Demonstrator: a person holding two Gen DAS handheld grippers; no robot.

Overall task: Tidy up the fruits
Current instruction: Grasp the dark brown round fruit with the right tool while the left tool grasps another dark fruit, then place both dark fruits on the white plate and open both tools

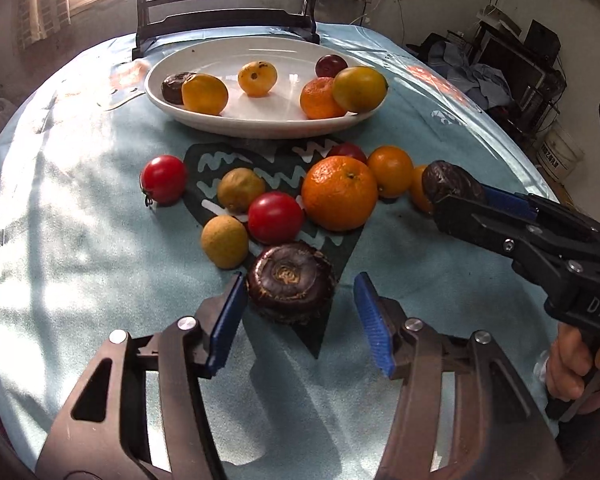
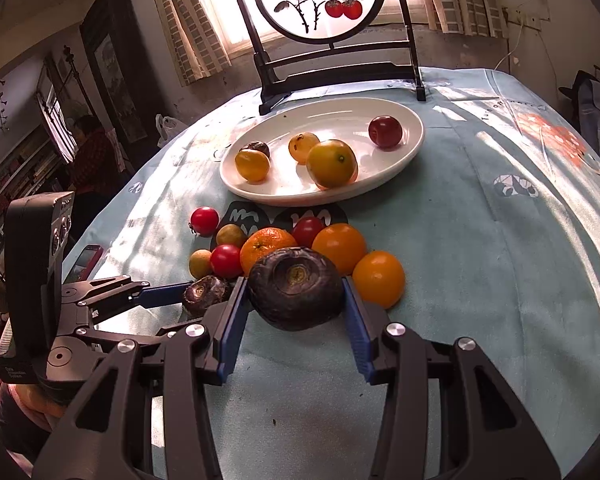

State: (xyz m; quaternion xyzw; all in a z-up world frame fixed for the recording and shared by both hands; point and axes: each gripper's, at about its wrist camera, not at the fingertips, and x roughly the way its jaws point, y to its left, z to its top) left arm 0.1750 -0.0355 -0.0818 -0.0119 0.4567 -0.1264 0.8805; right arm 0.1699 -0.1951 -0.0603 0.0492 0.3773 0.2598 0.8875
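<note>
My right tool (image 2: 294,300) is clenched on one dark round water chestnut (image 2: 296,288); my left tool (image 1: 300,304) stands released, another dark chestnut (image 1: 291,282) just beyond its pads, centred.

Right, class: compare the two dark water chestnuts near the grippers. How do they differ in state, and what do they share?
The water chestnut at the right gripper is clamped between its blue pads; the other water chestnut lies free on the tablecloth, just ahead of the left gripper.
The right gripper is closed on its chestnut; the left gripper is open.
Both are dark, round, flattened, with a pale centre facing the camera.
</note>
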